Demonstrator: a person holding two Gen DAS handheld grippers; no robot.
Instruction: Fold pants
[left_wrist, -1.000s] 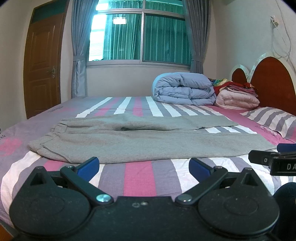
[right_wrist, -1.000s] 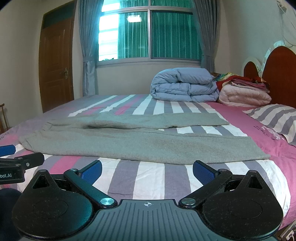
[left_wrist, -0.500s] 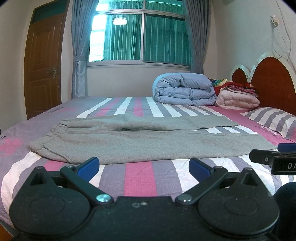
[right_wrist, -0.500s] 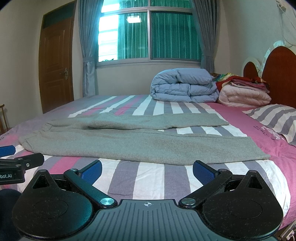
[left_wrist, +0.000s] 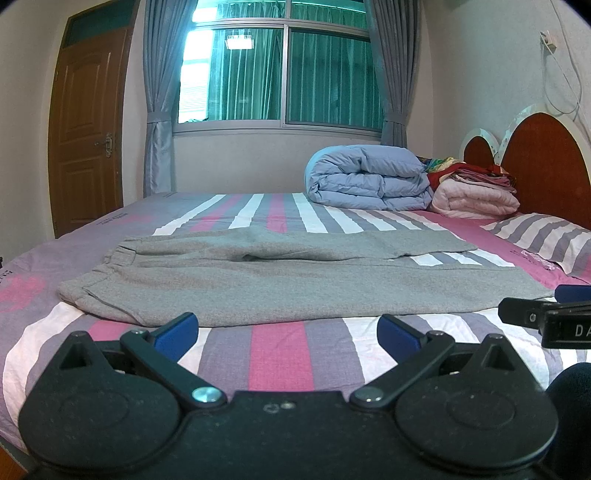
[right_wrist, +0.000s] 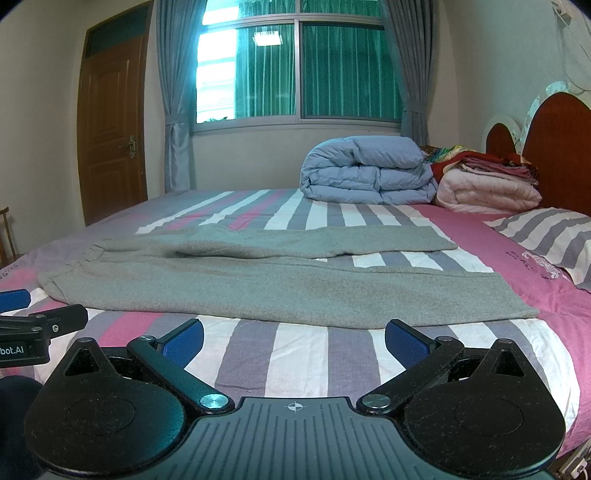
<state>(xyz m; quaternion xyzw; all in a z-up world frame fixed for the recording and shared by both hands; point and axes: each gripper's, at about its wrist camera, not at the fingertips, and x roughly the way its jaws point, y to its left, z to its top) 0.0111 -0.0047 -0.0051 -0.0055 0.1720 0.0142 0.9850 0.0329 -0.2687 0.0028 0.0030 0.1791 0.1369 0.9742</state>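
Observation:
Grey pants (left_wrist: 280, 280) lie flat across the striped bed, waistband at the left, both legs running right; they also show in the right wrist view (right_wrist: 266, 284). My left gripper (left_wrist: 288, 332) is open and empty, just short of the pants' near edge. My right gripper (right_wrist: 293, 339) is open and empty, also just short of the near edge, toward the leg end. Each gripper shows at the edge of the other's view: the right one (left_wrist: 546, 314) and the left one (right_wrist: 33, 325).
The striped bedsheet (left_wrist: 280, 354) covers a wide bed. A folded blue duvet (left_wrist: 369, 177) and a stack of pink and red bedding (left_wrist: 476, 192) sit at the far side. A striped pillow (left_wrist: 546, 236) and wooden headboard (left_wrist: 543, 166) are at the right. A door (left_wrist: 88, 140) is at the left.

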